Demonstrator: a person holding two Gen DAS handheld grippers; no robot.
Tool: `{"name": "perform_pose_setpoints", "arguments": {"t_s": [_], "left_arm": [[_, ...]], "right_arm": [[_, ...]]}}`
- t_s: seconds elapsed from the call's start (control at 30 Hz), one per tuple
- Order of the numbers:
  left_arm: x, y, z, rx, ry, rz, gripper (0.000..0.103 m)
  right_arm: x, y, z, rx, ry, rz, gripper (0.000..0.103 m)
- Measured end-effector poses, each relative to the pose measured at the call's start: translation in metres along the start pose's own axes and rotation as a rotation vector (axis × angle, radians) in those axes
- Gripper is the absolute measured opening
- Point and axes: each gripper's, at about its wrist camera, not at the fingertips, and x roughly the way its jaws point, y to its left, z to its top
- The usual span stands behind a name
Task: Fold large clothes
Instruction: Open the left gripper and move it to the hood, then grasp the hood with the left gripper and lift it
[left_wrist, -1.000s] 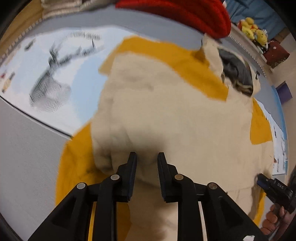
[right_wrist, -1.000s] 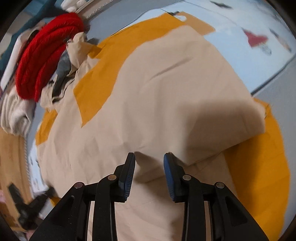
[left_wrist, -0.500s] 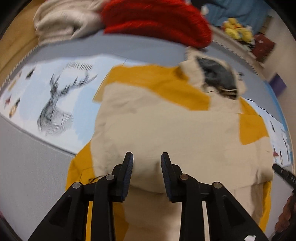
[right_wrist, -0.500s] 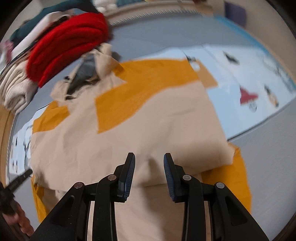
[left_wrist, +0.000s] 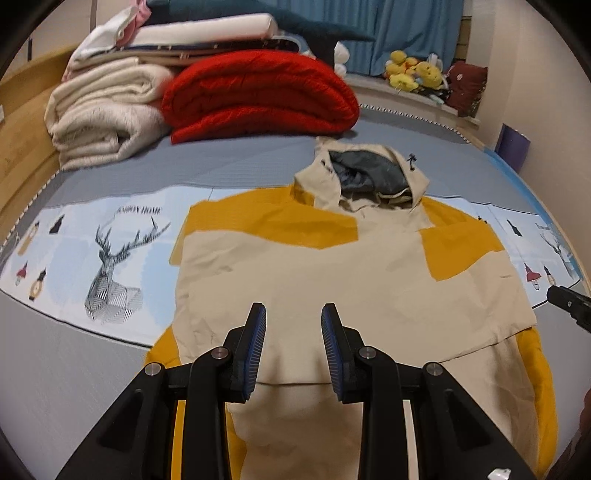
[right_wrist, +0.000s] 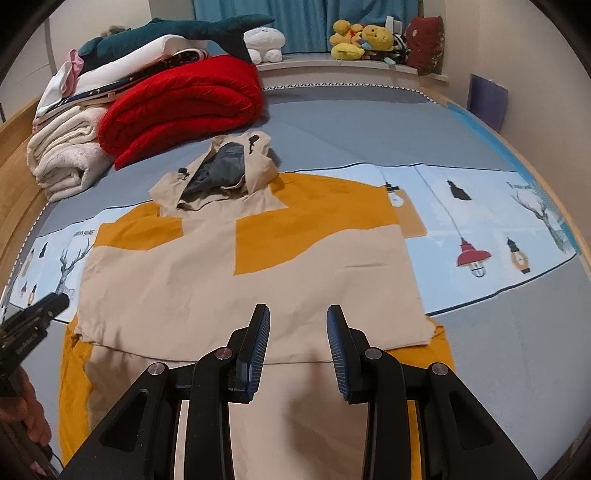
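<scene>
A beige and yellow hooded jacket (left_wrist: 351, 280) (right_wrist: 221, 288) lies flat on the bed, hood (left_wrist: 365, 173) (right_wrist: 218, 170) towards the far side, with a beige layer folded across its middle. My left gripper (left_wrist: 293, 308) hovers above the jacket's near part, open, with nothing between its blue pads. Likewise my right gripper (right_wrist: 298, 308) hangs open and empty over the near part of the jacket. In each wrist view the other gripper shows at the edge: the right gripper (left_wrist: 569, 306) past the jacket's right side, the left gripper (right_wrist: 37, 314) past its left side.
A folded red blanket (left_wrist: 258, 96) and cream blankets (left_wrist: 103, 118) are stacked at the far left of the bed. Plush toys (left_wrist: 413, 72) sit on a ledge behind. The printed sheet (left_wrist: 110, 258) and grey cover surround the jacket. A wooden bed frame (left_wrist: 22, 122) runs along the left.
Both grippers have risen and drawn back from the fabric and rolled level, so the whole jacket and the far end of the bed now show. The left jaws stand slightly wider.
</scene>
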Motion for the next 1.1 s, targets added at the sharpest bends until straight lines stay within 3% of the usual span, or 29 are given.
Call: {"name": "perform_pose_setpoints", "arguments": {"t_s": [0.17, 0.3, 0.4, 0.53, 0.8, 0.97, 1.1], "left_arm": [[-0.008, -0.005, 0.001, 0.083, -0.053, 0.027, 0.028], [-0.017, -0.002, 0.014, 0.053, -0.024, 0.032, 0.028], [-0.025, -0.008, 0.035, 0.056, -0.041, 0.048, 0.028], [-0.012, -0.021, 0.082, 0.066, -0.044, -0.011, 0.028], [0.088, -0.041, 0.181, 0.094, -0.007, -0.008, 0.021], [0.182, -0.037, 0.226, 0.004, 0.103, 0.008, 0.021], [0.241, -0.036, 0.250, -0.086, 0.166, -0.032, 0.021]], "right_arm": [[-0.009, -0.018, 0.007, 0.014, -0.031, -0.031, 0.034], [-0.011, -0.034, 0.019, 0.039, -0.031, -0.037, 0.034], [-0.017, -0.045, 0.029, 0.040, -0.059, -0.063, 0.034], [-0.014, -0.055, 0.035, 0.049, -0.061, -0.080, 0.034], [0.001, -0.057, 0.046, 0.042, -0.061, -0.062, 0.033], [0.015, -0.059, 0.051, 0.054, -0.050, -0.084, 0.033], [0.023, -0.058, 0.054, 0.041, -0.053, -0.099, 0.033]]}}
